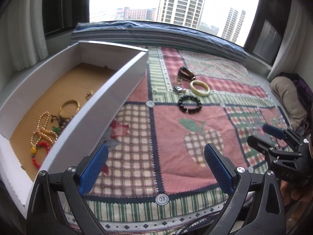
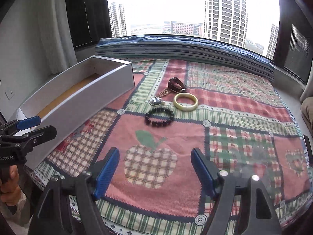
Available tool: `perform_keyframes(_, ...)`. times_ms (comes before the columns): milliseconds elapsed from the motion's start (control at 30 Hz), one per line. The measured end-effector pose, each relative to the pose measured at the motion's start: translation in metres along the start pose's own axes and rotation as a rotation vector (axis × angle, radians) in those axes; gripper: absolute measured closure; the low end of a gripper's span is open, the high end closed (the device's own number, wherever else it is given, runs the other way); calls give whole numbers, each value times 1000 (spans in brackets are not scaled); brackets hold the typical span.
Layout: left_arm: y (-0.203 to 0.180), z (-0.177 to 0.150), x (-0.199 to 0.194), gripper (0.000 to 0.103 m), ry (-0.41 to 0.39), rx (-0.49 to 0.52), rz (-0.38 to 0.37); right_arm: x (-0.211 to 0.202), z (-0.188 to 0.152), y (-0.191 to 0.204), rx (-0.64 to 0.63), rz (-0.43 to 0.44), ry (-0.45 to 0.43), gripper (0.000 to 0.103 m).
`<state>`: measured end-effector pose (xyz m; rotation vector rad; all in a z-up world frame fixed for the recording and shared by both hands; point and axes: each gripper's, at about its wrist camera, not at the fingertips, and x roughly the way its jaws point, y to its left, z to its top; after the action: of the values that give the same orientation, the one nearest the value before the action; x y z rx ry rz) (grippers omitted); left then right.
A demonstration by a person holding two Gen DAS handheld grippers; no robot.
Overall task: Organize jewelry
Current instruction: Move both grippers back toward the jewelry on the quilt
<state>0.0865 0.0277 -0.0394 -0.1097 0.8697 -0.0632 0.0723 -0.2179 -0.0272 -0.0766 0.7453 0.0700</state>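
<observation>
On the patchwork quilt [image 1: 170, 129] lie a black bead bracelet [image 1: 189, 104] [image 2: 159, 116], a pale bangle [image 1: 199, 88] [image 2: 185, 101], a brown leather band [image 1: 185, 74] [image 2: 177, 85], a small silver piece [image 1: 179, 90] [image 2: 156, 100] and thin gold rings [image 1: 178, 80] [image 2: 165, 93]. A white box [image 1: 88, 127] [image 2: 78, 107] on the left holds gold [image 1: 69, 107], pearl [image 1: 43, 125] and red [image 1: 41, 152] bead bracelets. My left gripper [image 1: 156, 168] [image 2: 37, 127] hangs open and empty beside the box's near end. My right gripper [image 2: 156, 170] [image 1: 262, 137] is open and empty over the apple patch, well short of the jewelry.
A folded blue blanket [image 1: 156, 33] [image 2: 185, 47] lines the window sill behind the quilt. A beige bundle [image 1: 287, 98] sits at the right edge. White curtains [image 1: 23, 29] hang at the left. A hand [image 2: 9, 186] grips the left tool's handle.
</observation>
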Motion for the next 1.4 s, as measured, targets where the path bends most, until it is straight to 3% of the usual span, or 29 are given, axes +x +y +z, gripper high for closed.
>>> perform_keyframes(233,-5,-10,16,4,45,17,31,9,-51,-37,93,-58,73,26)
perform_keyframes(600,-17,20,53,4,119,49,-34,19,-65,-39,131,-4,110,26)
perform_keyframes(833,-35,65,88,4,172,91,-103,23,-67,-38,137,22,119,26)
perform_keyframes(1033,-52,138,151,4,211,89,-151,26,-67,-46,162,25,126,26)
perform_keyframes(1200,-61,178,224,11,201,78,-51,26,-67,-53,177,20,129,26)
perform_keyframes(1267,-64,182,251,18,220,79,-29,26,-68,-56,182,18,131,26)
perform_keyframes(1400,-70,178,287,19,245,85,18,26,-71,-62,192,17,139,26)
